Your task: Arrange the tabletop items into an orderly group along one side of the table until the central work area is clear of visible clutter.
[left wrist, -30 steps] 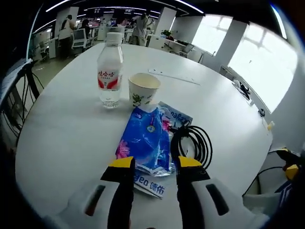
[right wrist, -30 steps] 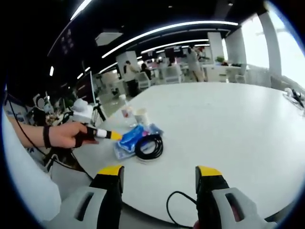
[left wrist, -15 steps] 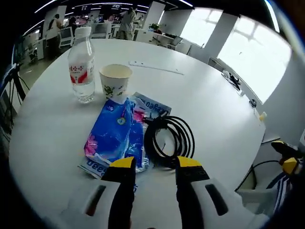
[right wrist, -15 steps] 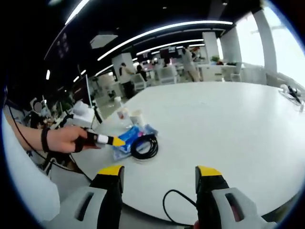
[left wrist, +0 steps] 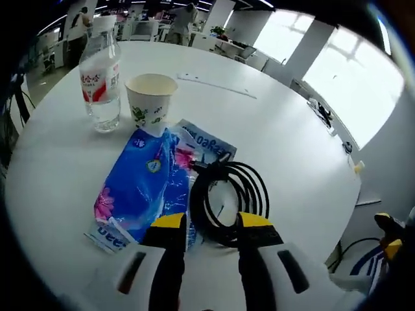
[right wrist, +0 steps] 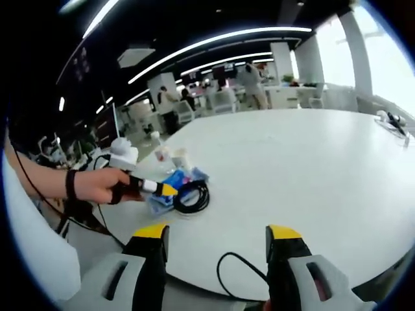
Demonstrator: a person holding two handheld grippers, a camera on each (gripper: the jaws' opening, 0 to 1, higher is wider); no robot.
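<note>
Two yellow-tipped jaws of the left gripper [left wrist: 206, 223] rise from the near edge of the left gripper view, with a gap between them and nothing held. They sit low over the round white surface [left wrist: 285, 139], right at the near loop of the coiled black cable [left wrist: 228, 197]. Just left of the cable, and touching it, lies the blue plastic tissue pack [left wrist: 146, 191] with pink flowers, resting on a flat blue-and-white packet [left wrist: 206, 140]. Farther off stands the white paper cup [left wrist: 151, 103] with a leaf print, at the far end of the tissue pack. Left of the cup stands the clear plastic water bottle [left wrist: 99, 83] with a red label.

In the right gripper view, the right gripper [right wrist: 216, 241] has its jaws wide apart and empty, near the edge of the surface [right wrist: 305, 168]. Far to the left, a hand [right wrist: 97, 184] holds the left gripper [right wrist: 155, 188] over the cable [right wrist: 189, 197] and the tissue pack [right wrist: 167, 184]. The cup [right wrist: 179, 159] and bottle [right wrist: 161, 155] stand just beyond, all well apart from the right gripper.
</note>
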